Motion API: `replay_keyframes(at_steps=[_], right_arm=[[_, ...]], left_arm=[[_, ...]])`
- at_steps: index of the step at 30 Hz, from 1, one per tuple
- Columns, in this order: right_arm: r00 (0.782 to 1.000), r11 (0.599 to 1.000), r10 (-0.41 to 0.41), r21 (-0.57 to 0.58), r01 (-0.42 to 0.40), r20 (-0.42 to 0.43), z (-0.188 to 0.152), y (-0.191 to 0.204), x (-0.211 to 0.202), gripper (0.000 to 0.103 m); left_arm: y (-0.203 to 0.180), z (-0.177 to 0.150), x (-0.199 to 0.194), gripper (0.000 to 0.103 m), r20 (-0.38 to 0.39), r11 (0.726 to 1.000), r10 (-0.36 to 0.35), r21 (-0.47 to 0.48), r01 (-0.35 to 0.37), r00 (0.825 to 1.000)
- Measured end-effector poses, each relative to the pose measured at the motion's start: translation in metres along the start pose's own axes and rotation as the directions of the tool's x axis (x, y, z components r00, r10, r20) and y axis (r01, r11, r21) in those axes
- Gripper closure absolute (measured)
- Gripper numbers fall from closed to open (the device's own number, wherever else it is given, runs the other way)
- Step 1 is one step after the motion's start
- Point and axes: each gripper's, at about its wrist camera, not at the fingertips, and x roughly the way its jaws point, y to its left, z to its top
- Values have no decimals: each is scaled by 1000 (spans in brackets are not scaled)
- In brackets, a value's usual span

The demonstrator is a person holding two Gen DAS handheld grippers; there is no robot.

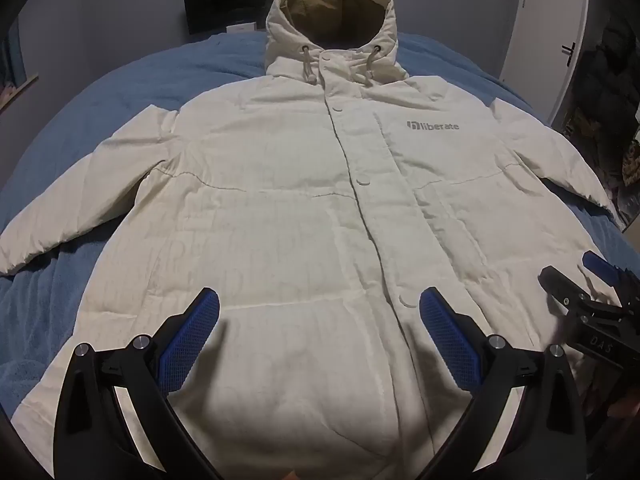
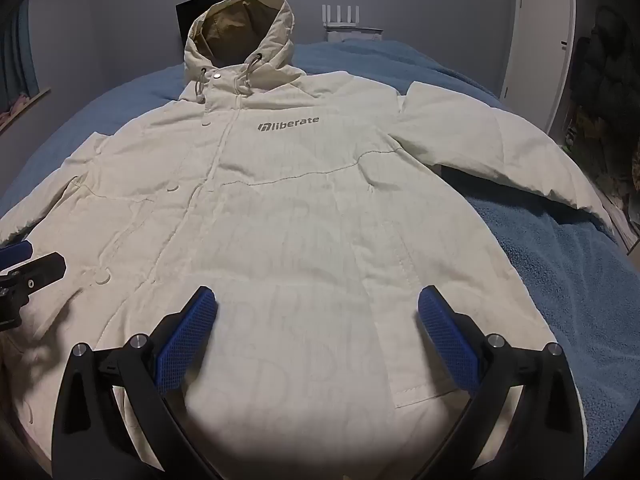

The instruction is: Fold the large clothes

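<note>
A cream hooded jacket (image 1: 288, 208) (image 2: 304, 216) lies face up and buttoned on a blue bed cover, hood at the far end, both sleeves spread out sideways. A grey "liberate" logo (image 1: 433, 125) (image 2: 289, 124) marks its chest. My left gripper (image 1: 320, 320) hovers open above the lower front near the button placket, nothing between its blue pads. My right gripper (image 2: 318, 316) hovers open over the lower right panel by the pocket flap, also holding nothing. Each gripper shows at the edge of the other's view: the right gripper (image 1: 576, 280) and the left gripper (image 2: 28, 268).
The blue bed cover (image 1: 120, 80) (image 2: 568, 264) shows on all sides of the jacket. A dark monitor (image 1: 236, 0) and a white router (image 2: 340, 16) stand beyond the bed's far end. A white door (image 2: 536, 40) and hanging dark clothes (image 1: 616, 92) are on the right.
</note>
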Motion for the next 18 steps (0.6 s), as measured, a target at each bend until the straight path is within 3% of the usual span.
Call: replay_keyframes(at_steps=[18], right_arm=[[1000,1000,8,10,-8,-6,1,-2,2,6]], left_arm=[[4,-6,7,6,-24,1000,-12,-26,12,1000]])
